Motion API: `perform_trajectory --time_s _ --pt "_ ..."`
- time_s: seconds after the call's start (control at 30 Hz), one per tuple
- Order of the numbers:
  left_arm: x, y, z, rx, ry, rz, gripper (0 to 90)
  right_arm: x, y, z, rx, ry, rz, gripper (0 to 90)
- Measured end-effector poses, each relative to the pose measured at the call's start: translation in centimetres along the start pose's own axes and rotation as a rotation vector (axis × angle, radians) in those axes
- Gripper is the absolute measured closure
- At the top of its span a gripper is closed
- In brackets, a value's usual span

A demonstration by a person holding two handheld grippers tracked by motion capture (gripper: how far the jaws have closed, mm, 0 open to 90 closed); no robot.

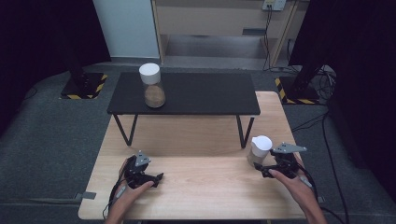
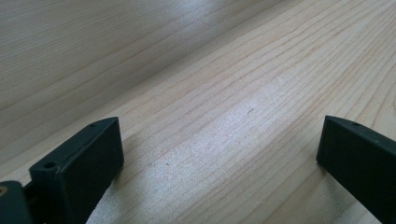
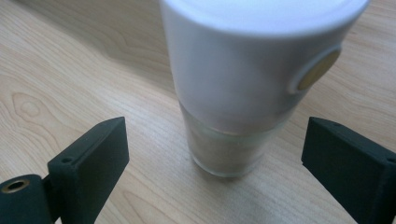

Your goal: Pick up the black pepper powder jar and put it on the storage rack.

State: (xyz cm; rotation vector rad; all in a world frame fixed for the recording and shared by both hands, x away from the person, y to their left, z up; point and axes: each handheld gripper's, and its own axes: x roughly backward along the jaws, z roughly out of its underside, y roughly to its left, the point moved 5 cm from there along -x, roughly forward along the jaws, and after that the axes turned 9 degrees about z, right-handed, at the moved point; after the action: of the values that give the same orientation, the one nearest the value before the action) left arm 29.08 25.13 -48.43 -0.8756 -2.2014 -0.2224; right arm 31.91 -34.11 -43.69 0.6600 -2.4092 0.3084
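Observation:
A small glass jar (image 1: 259, 150) with a tall white lid and brownish contents stands on the right side of the light wooden table (image 1: 201, 177). My right gripper (image 1: 266, 171) sits just in front of it. In the right gripper view the jar (image 3: 252, 84) stands upright ahead of the right gripper (image 3: 215, 142), whose jaws are spread to either side with clear gaps, so it is open. My left gripper (image 1: 158, 178) rests low over the table at the front left. Its jaws are wide apart over bare wood in the left gripper view, so the left gripper (image 2: 219, 154) is open and holds nothing.
A low black table (image 1: 201, 95) stands across the back of the wooden one, on thin legs. A second, larger white-lidded jar (image 1: 152, 86) stands on its left part. Grey carpet surrounds the table; stands and cables lie at the far corners.

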Motion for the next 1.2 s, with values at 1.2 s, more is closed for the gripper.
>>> perform_trajectory --time_s 1.2 --pt "0.0 0.0 0.0 0.000 0.000 0.000 0.0 -1.7 0.4 -1.4 0.022 -0.037 0.036 31.4"
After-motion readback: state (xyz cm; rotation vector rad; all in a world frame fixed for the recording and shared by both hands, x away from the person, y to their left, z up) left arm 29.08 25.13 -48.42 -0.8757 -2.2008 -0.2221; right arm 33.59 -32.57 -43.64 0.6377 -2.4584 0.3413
